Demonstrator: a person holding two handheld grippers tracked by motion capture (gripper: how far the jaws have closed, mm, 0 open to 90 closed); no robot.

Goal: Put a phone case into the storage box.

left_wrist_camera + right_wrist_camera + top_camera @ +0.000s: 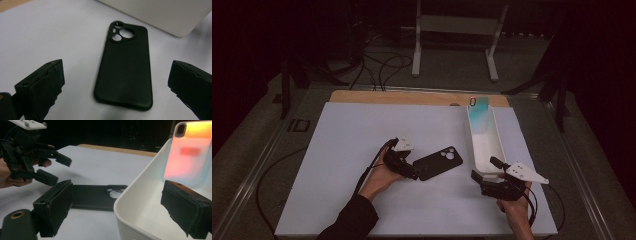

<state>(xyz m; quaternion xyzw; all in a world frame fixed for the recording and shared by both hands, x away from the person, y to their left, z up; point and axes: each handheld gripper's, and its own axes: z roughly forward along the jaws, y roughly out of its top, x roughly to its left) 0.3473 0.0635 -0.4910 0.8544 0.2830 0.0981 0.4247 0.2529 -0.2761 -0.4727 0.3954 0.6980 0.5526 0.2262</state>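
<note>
— Two grippers, both with jaws spread wide?
— Yes. The left gripper (412, 170) holds nothing; the black phone case (125, 67) lies flat on the white table (347, 150) between and just ahead of its jaws.
— And the right gripper (482, 181)?
— Its jaws straddle the near wall of the white tray (130, 210); a pale phone case (187, 155) leans at the tray's far end, beyond them.

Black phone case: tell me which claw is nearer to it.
Left. The left claw sits at the black phone case's near end, open with jaws either side. The right claw is farther off, open at the white tray's near end.
</note>
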